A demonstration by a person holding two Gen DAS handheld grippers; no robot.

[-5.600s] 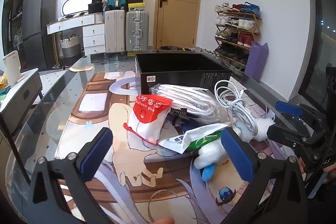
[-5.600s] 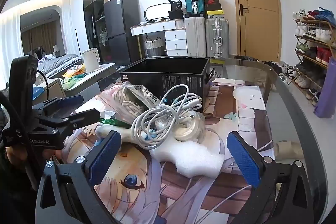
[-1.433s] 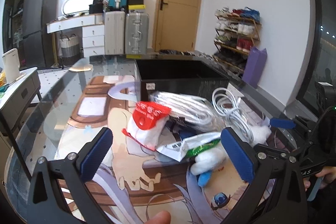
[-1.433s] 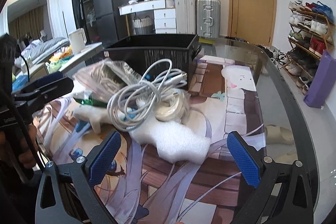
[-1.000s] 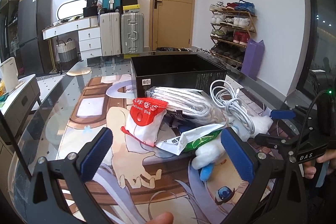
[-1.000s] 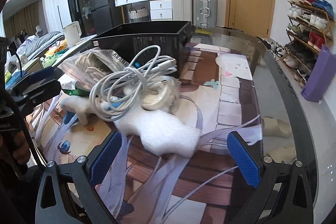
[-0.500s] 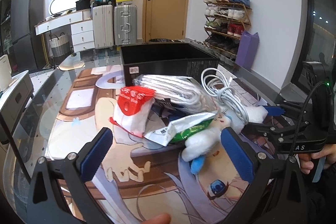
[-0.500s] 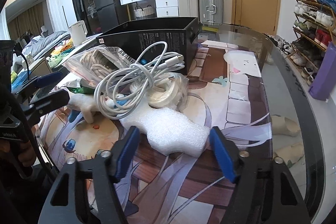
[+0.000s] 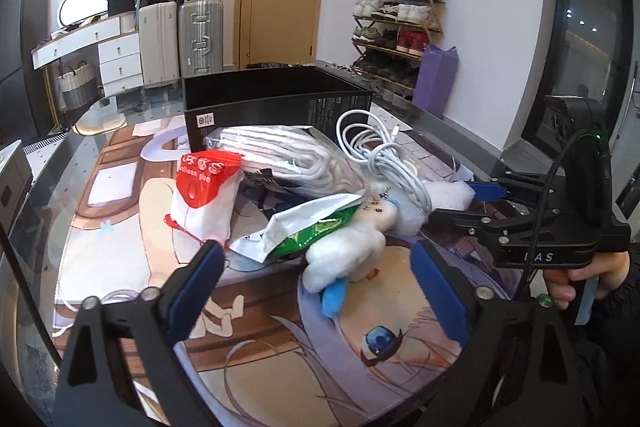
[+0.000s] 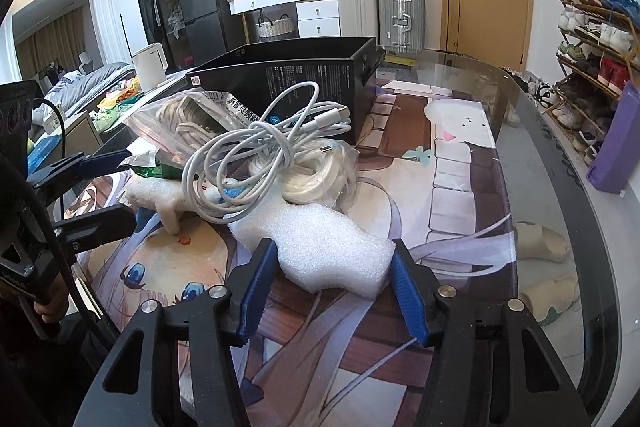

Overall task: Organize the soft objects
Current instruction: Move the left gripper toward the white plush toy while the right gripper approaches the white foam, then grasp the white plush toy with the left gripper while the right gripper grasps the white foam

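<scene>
A white foam piece (image 10: 320, 247) lies on the printed mat in front of a pile of soft goods. My right gripper (image 10: 332, 247) has a jaw on each side of the foam and is closing; the pads reach its edges and the foam is not squeezed. A white plush toy with blue parts (image 9: 344, 251) and a green packet (image 9: 308, 231) lie just ahead of my left gripper (image 9: 314, 251). That gripper's jaws stand wide, are closing a little, and have nothing between the pads. A red and white bag (image 9: 204, 195) stands further left.
An open black box (image 9: 280, 99) stands behind the pile. A white cable (image 10: 248, 163), a bagged rope (image 9: 288, 155) and a bagged coil (image 10: 316, 179) lie on top of the pile. The glass table's curved edge (image 10: 560, 187) runs on the right, with bare mat near it.
My right gripper's jaws have come in from wide apart to the sides of the foam piece. The left gripper has tilted toward the pile and its jaws have narrowed slightly.
</scene>
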